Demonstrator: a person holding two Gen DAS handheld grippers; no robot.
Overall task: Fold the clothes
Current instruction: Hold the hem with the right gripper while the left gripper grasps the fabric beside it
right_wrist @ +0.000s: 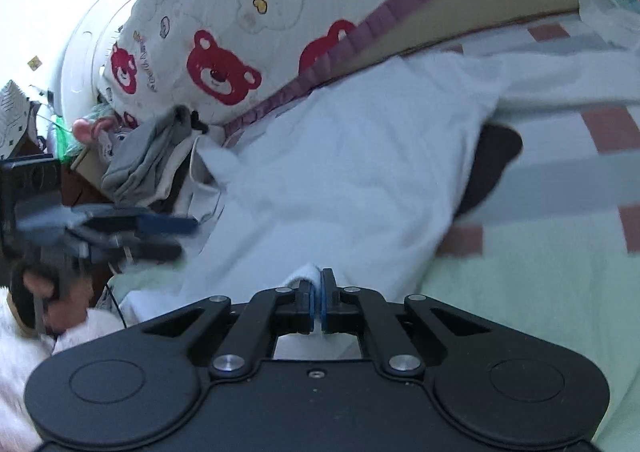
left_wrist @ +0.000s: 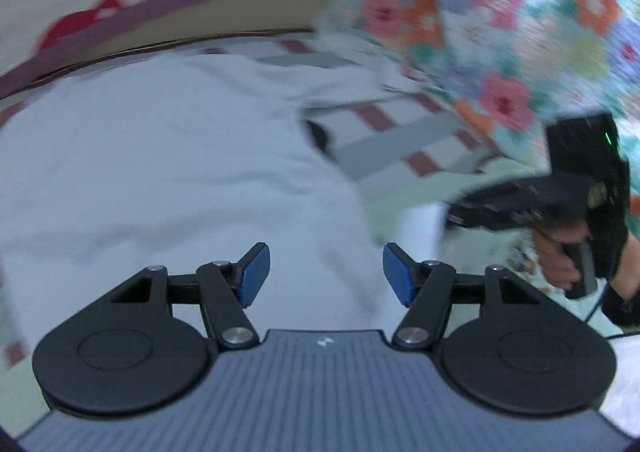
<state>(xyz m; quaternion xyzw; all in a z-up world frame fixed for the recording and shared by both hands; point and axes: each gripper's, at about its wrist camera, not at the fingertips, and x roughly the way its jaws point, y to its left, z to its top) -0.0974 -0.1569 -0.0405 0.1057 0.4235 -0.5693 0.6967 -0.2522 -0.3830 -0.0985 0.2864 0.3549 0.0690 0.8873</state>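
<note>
While the right gripper (right_wrist: pixel 319 302) is pinching the white garment's (right_wrist: pixel 340 172) near edge between closed jaws, the left gripper (left_wrist: pixel 326 272) is hovering above it, jaws spread wide.

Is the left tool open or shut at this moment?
Open. The left tool shows its blue pads wide apart above the white garment, with nothing between them.

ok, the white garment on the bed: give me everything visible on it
The white garment looks like soft, plain cloth, spread loosely and wrinkled over the checked bedsheet. Its near edge is pinched between the shut pads of the right gripper. Something dark pokes out from under its right side. Its far edge lies near the purple-trimmed mattress edge. The left gripper is open above it, touching nothing.
</note>
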